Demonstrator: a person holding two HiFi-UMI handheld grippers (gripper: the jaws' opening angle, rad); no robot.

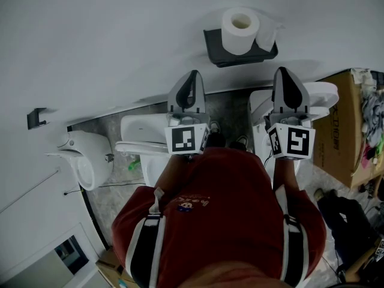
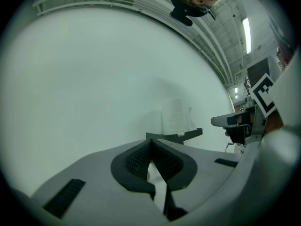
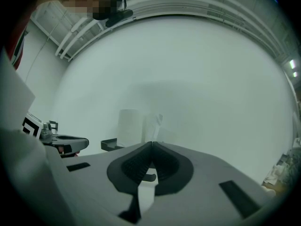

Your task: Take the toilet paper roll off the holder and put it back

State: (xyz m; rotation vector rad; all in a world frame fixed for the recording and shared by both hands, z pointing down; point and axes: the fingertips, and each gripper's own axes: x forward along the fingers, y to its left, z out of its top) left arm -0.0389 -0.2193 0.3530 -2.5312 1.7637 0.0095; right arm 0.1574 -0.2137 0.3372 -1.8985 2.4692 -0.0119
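A white toilet paper roll (image 1: 240, 30) stands upright on a dark wall-mounted holder shelf (image 1: 240, 54), with a loose sheet hanging at its right. My left gripper (image 1: 192, 77) is shut and empty, below and left of the shelf. My right gripper (image 1: 282, 72) is shut and empty too, just below the shelf's right end. Neither touches the roll. In the left gripper view the roll (image 2: 176, 117) and shelf (image 2: 175, 135) sit ahead of the shut tips (image 2: 151, 141). The right gripper view has the roll (image 3: 130, 126) beyond its shut tips (image 3: 152, 144), slightly left.
A white wall fills the space ahead. Below are a white toilet (image 1: 144, 143), a second toilet (image 1: 303, 104) and a wall urinal (image 1: 81, 161). A cardboard box (image 1: 354, 131) stands at the right. A small black bracket (image 1: 36, 119) sticks out of the wall at the left.
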